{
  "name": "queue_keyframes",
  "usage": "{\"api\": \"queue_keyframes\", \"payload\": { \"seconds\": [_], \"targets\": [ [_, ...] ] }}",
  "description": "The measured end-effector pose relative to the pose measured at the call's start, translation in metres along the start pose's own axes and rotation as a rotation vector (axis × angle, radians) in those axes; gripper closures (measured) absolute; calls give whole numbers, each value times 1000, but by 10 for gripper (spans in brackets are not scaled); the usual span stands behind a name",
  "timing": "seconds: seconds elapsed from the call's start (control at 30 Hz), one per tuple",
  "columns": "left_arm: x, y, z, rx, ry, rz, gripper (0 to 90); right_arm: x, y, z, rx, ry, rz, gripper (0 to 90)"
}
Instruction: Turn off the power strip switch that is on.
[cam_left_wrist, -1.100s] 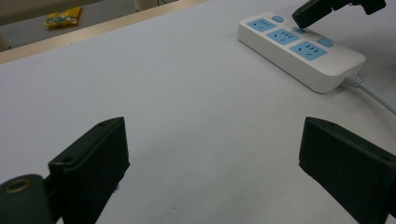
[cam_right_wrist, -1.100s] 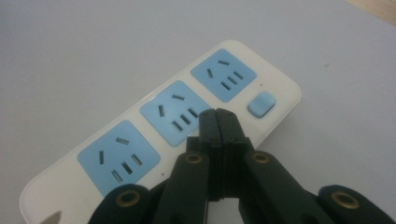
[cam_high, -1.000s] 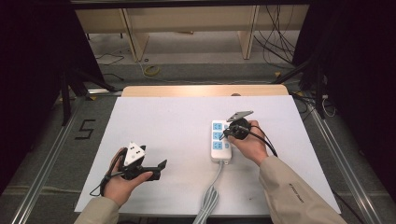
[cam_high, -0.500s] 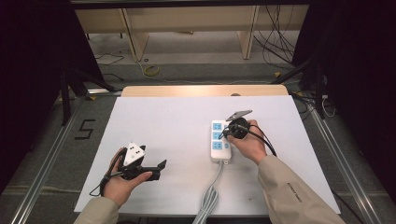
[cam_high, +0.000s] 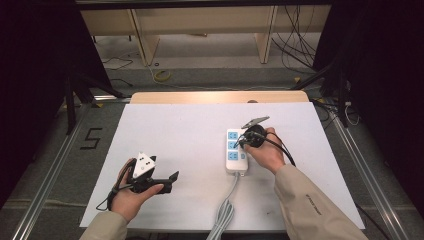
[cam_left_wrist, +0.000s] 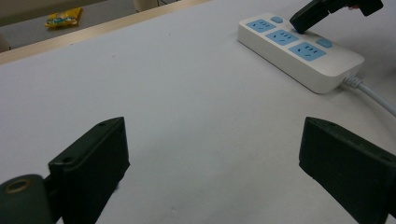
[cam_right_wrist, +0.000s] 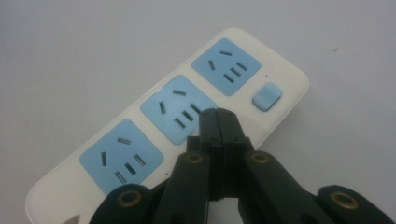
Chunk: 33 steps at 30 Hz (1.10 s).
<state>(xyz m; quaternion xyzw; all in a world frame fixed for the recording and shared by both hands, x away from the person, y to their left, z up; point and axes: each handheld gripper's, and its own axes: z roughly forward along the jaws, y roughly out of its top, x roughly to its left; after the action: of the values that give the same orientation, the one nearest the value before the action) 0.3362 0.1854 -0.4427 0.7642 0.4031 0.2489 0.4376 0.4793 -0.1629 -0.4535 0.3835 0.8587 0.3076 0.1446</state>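
White paper covers the counter (cam_high: 190, 130), and on it lies the power strip (cam_right_wrist: 154, 135), right under the right gripper (cam_right_wrist: 218, 122), whose jaws are pressed together with nothing between them. I judge it is about to press a switch button (cam_right_wrist: 266, 96), just beyond the tips. The left gripper (cam_left_wrist: 212, 154) rests well aside, jaws wide apart.

A white power strip (cam_high: 236, 151) lies flat on the white desk (cam_high: 180, 140), right of centre, its long side running away from the person. It has three blue sockets in a row with blue buttons along one edge, and its white cord (cam_high: 226, 207) trails off the near end.
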Motion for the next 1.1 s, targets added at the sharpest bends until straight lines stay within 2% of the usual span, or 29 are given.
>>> {"api": "queue_keyframes", "payload": {
  "seconds": [0.47, 1.1],
  "targets": [
    [0, 0, 0, -2, 2, 2, 78, 3, 0, 0, 17, -9, -11, 900],
    [0, 0, 0, 1, 1, 2, 78, 4, 1, -1, -19, 0, -31, 900]
  ]
}}
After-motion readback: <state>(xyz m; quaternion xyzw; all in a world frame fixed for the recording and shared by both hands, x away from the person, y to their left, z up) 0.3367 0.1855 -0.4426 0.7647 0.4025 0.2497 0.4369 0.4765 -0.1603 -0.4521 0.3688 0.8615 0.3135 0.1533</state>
